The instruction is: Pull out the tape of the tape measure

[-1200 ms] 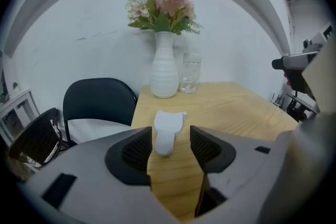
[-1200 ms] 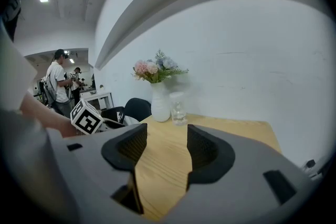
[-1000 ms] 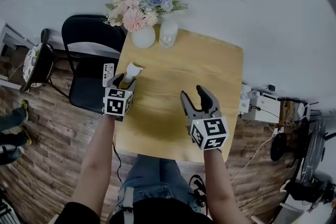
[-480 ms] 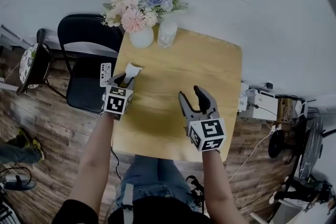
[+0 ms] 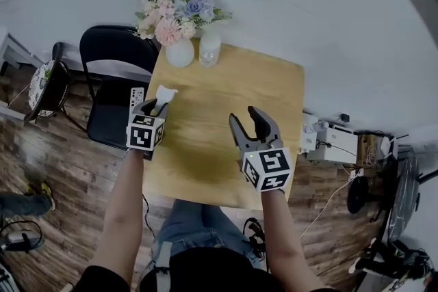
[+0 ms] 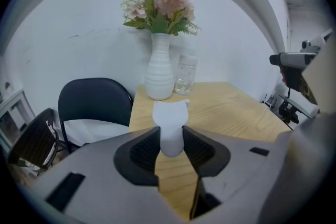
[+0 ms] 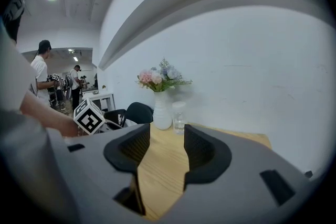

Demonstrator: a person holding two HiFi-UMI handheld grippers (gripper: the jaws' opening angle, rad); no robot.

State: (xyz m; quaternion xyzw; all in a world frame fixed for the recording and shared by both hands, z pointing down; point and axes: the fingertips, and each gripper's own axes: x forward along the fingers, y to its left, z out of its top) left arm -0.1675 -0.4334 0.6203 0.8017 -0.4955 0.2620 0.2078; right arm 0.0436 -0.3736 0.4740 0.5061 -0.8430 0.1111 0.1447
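The tape measure [image 5: 164,93] is a small white case, held above the left edge of the wooden table [image 5: 233,92]. My left gripper [image 5: 152,106] is shut on its lower end. In the left gripper view the case [image 6: 170,120] stands upright between the two pads and both press on it, with my left gripper [image 6: 170,138] pointing toward the vase. No tape shows outside the case. My right gripper [image 5: 245,118] hovers over the middle of the table. Its jaws are closing with nothing between them, as the right gripper view [image 7: 167,139] shows.
A white vase of flowers [image 5: 179,51] and a clear glass jar [image 5: 209,50] stand at the table's far edge. A black chair [image 5: 109,78] with a remote [image 5: 137,96] on it is left of the table. White boxes and cables [image 5: 328,140] lie on the floor to the right.
My left gripper and the white case have drifted slightly left in the head view. The right gripper has moved a little forward and left. The view itself has shifted.
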